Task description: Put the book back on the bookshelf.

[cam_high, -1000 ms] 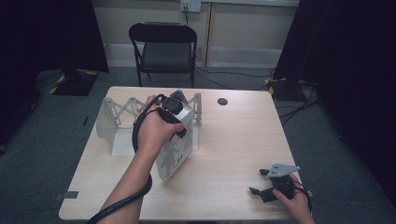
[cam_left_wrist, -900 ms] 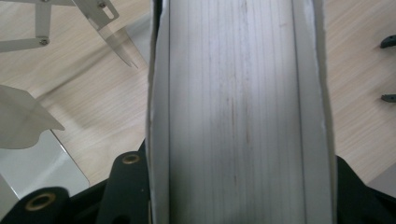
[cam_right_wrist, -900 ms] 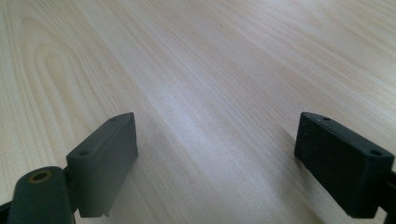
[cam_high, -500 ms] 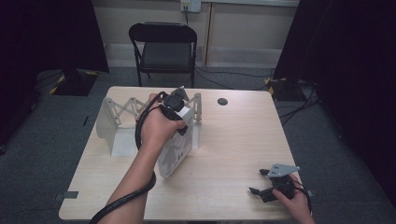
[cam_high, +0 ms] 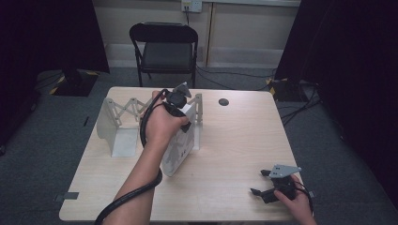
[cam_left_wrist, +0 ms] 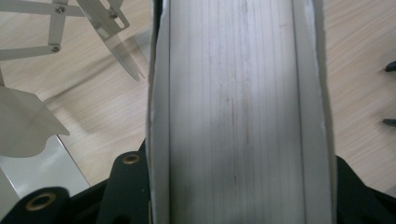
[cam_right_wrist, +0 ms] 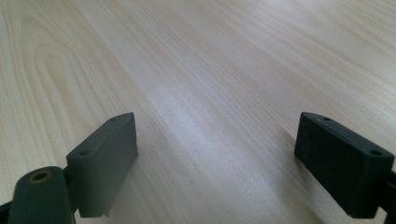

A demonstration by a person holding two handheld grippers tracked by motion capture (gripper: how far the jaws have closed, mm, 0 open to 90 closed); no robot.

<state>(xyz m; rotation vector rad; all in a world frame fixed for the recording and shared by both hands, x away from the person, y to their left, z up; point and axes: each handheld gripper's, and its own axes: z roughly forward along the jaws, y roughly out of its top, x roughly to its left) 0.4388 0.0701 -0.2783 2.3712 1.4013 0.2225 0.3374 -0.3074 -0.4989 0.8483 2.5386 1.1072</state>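
A thick white book (cam_high: 176, 157) stands tilted on its lower edge at the middle of the table, beside the folding metal book rack (cam_high: 117, 129). My left gripper (cam_high: 184, 121) comes down on the book's upper end and is shut on it. In the left gripper view the page edges of the book (cam_left_wrist: 238, 112) fill the gap between the black jaws, with the rack (cam_left_wrist: 28, 126) to the left. My right gripper (cam_high: 259, 182) lies on the table near its front right corner, jaws open. In the right gripper view the right gripper (cam_right_wrist: 215, 158) has bare wood between its jaws.
A small black round disc (cam_high: 224, 101) lies near the table's far edge. A black folding chair (cam_high: 164, 47) stands behind the table (cam_high: 244, 136). Cables run over the floor at the right.
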